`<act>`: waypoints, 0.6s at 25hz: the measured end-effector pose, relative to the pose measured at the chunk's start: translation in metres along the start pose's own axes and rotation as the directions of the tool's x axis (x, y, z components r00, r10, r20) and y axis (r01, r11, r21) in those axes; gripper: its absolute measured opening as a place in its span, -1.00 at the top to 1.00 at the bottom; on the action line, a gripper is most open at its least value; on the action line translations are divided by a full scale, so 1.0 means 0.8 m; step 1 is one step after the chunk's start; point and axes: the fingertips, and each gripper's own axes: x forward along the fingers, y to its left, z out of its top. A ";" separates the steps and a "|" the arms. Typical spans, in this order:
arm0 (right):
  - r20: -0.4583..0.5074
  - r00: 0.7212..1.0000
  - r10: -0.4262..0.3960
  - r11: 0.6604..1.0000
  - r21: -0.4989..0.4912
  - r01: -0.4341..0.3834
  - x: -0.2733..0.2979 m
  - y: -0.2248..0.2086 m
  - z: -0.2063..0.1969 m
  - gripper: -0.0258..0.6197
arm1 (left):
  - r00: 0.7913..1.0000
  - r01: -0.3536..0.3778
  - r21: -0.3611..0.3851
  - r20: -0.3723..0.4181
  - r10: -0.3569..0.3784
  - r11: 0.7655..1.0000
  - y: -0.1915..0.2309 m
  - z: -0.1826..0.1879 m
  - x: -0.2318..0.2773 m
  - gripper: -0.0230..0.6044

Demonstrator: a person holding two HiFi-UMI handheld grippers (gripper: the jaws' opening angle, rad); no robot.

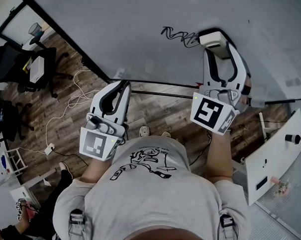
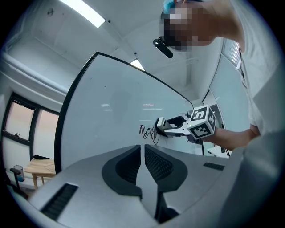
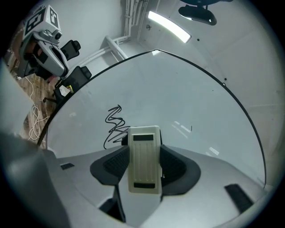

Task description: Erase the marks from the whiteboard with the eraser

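Pinching the eraser (image 3: 144, 158) in your right gripper (image 1: 212, 41), you are holding it to the whiteboard (image 1: 119, 31) at the right end of the black scribble (image 3: 115, 127). The wiping looks barely begun. Your left gripper (image 2: 143, 153) is idling, jaws together and empty. The next move is likely calling for a firm sweep leftward across the marks.

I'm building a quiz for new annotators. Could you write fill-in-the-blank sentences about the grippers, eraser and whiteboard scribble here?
The right gripper clamps the cream rectangular plastic eraser, while the left gripper holds ____.
The wavy marker scribble on the glossy white whiteboard is ____ in colour.
In the right gripper view, the scribble lies to the eraser's ____.
Missing words: nothing; black; left.
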 end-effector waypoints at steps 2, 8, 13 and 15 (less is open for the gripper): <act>-0.004 1.000 0.006 1.000 -0.009 -0.006 0.000 0.007 -0.002 0.23 | 1.000 -0.002 -0.001 -0.002 0.002 1.000 0.000 -0.001 -0.001 0.79; -0.009 1.000 0.008 0.999 -0.036 -0.009 0.000 0.014 -0.002 0.23 | 1.000 -0.007 -0.002 0.004 0.007 1.000 0.001 0.000 -0.003 0.79; -0.011 1.000 0.020 0.999 -0.043 -0.020 0.001 0.023 -0.006 0.23 | 1.000 -0.004 -0.006 0.013 0.004 1.000 -0.001 0.002 -0.002 0.79; -0.013 0.999 0.031 0.998 -0.053 -0.031 0.001 0.032 -0.008 0.23 | 1.000 -0.006 -0.004 0.005 0.006 1.000 -0.001 0.000 -0.002 0.79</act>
